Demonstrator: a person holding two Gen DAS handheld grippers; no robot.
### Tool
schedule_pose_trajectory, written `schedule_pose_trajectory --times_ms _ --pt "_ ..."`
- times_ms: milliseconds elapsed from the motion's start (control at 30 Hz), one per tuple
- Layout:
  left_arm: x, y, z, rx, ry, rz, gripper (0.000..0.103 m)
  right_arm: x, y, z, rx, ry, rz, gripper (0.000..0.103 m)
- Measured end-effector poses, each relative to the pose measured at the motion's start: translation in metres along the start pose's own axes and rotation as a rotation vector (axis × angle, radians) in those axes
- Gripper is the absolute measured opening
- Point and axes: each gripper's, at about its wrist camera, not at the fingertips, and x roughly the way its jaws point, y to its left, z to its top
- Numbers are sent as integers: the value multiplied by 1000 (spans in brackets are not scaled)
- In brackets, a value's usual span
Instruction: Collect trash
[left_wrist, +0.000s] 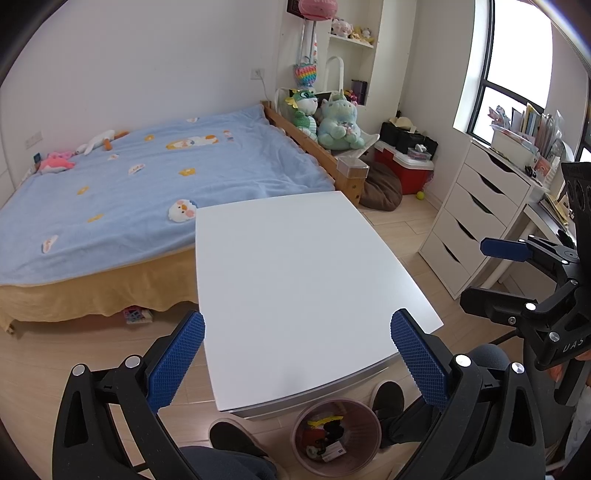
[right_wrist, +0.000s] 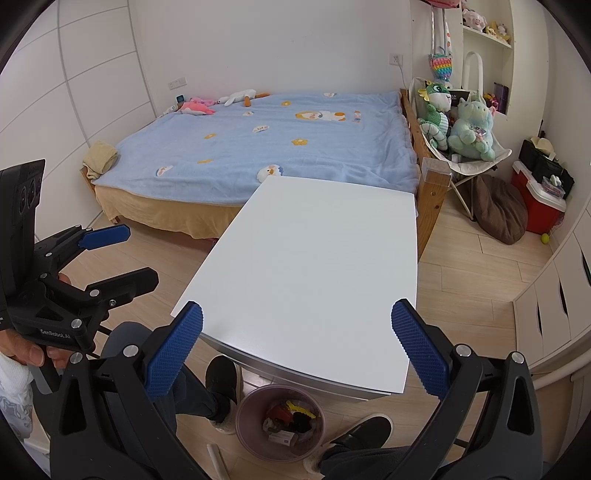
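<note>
**Trash in bin; both tongs wide and empty**

The pink waste bin (left_wrist: 337, 437) stands on the wood floor (left_wrist: 66, 362) under the near edge of the white counter (left_wrist: 295, 280), between the person's two dark shoes. It holds mixed trash: a yellow piece, red and black scraps, a small card. The counter top shows no loose trash in either view.

From the left tongs (left_wrist: 297, 363) the bin lies at 6 o'clock, just right of centre; from the right tongs (right_wrist: 295, 354) at 6 o'clock, just left of centre. Neither is clearly nearer. The bin is round, with no long axis.

Both tongs are spread wide, holding nothing, held level side by side above the counter's near edge, pointing toward the bed (left_wrist: 155, 184).

Judgement: collection appears near complete.
</note>
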Motion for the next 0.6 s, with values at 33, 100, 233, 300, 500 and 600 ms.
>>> schedule_pose_trajectory --times_ms 33,100,233,300,500,600 --pt "0 0 1 -1 0 -1 97 0 0 0 0 0 0 100" --pt "1 1 0 -4 0 -5 97 0 0 0 0 0 0 100" --pt "2 2 -1 -2 0 -9 97 0 0 1 1 1 -1 100" --pt "1 1 -1 2 -1 -10 97 0 0 1 -1 0 -1 100" --pt "2 0 0 11 0 -11 97 -1 -1 0 0 0 -1 100" --pt "1 -2 1 20 0 -7 97 -1 -1 0 1 0 -2 100"
